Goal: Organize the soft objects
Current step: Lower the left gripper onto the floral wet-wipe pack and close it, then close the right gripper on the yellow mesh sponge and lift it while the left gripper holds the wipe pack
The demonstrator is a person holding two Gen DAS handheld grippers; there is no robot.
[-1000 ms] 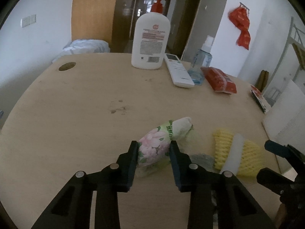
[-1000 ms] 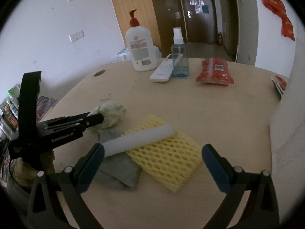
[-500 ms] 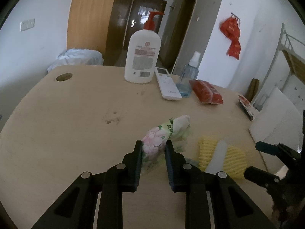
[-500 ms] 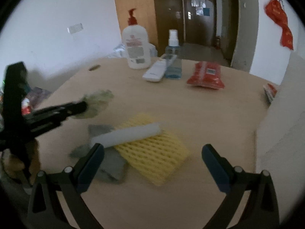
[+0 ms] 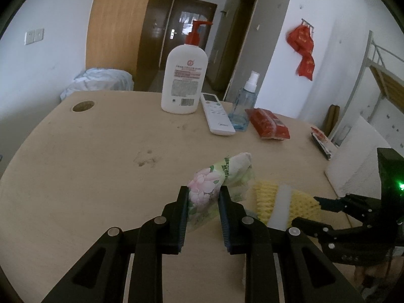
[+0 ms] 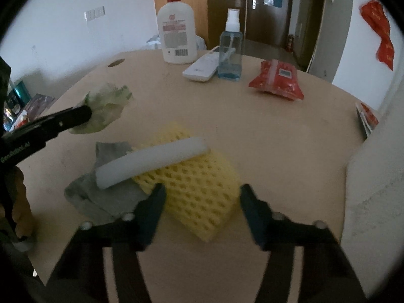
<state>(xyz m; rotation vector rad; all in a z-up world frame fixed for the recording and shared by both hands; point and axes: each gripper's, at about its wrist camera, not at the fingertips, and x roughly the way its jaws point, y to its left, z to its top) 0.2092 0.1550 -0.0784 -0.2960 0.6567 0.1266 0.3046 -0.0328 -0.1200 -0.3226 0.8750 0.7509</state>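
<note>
left gripper (image 5: 203, 202) clamped on soft floral-print cloth bundle (image 5: 205, 189) at table centre, right gripper (image 6: 202, 202) jaws closing around yellow foam mesh sleeve (image 6: 199, 192) at 5 o'clock, pads not touching

Far ahead of the tool, a white pump bottle (image 5: 184, 80) with a red pump stands upright at the back of the wooden table (image 5: 88, 166). Just to its right lies a white remote control (image 5: 217, 117), and touching the remote's right side stands a clear blue spray bottle (image 5: 243, 108). Right of that, a red packet (image 5: 267, 123) lies flat. A round hole (image 5: 83, 106) sits in the tabletop, ahead and to the left. Beyond the table, a pale bundle of bedding (image 5: 98, 82) lies low by the wall, a dark door (image 5: 184, 32) stands straight ahead, and red decorations (image 5: 303, 50) hang on the right wall.
</note>
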